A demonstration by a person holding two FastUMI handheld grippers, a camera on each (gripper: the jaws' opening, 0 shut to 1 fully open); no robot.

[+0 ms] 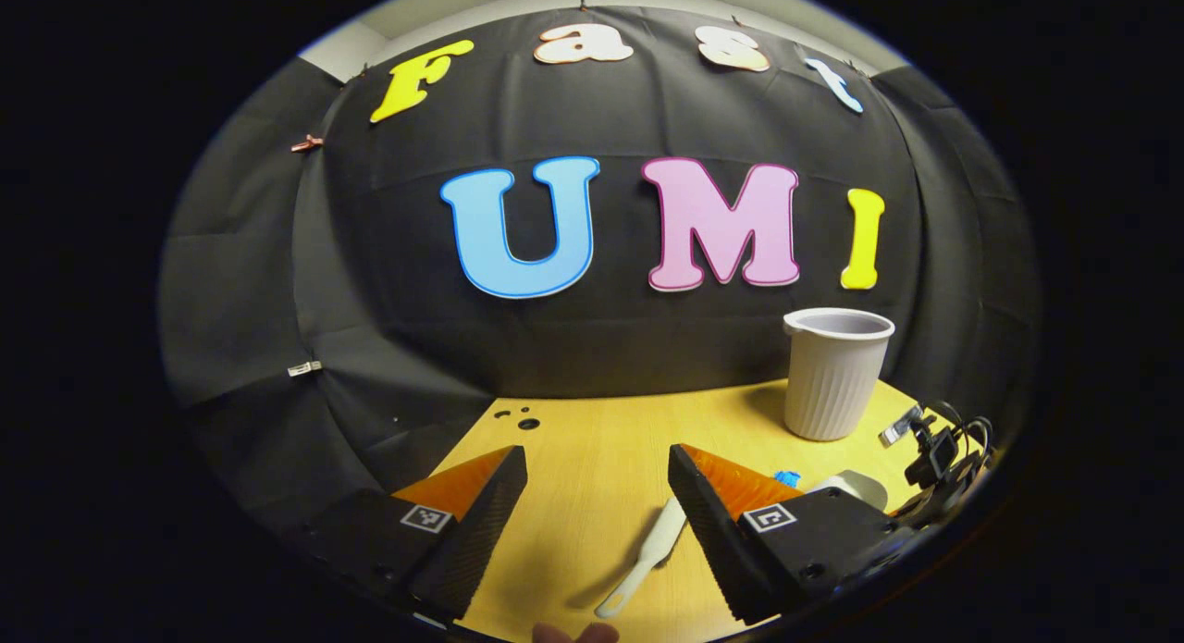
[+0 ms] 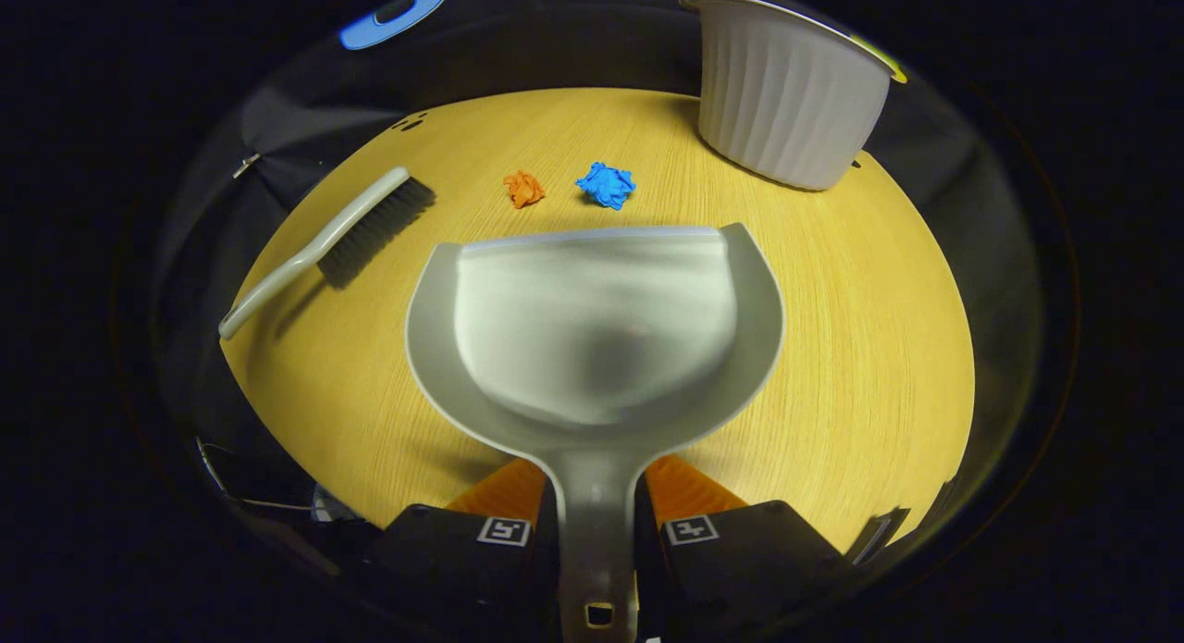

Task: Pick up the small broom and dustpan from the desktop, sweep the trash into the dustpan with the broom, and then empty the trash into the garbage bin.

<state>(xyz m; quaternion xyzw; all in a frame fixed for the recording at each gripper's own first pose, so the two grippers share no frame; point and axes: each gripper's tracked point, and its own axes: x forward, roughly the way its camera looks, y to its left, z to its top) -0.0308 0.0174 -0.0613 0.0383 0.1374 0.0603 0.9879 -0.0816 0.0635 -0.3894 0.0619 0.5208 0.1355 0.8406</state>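
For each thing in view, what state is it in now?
left hand-held gripper: open, empty
right hand-held gripper: shut on the dustpan handle
dustpan: held, empty
broom: lying on the table, not held
garbage bin: upright on the table
orange scrap and blue scrap: unswept

Dim booth lighting, soft shadows, strong fisheye edge distortion.
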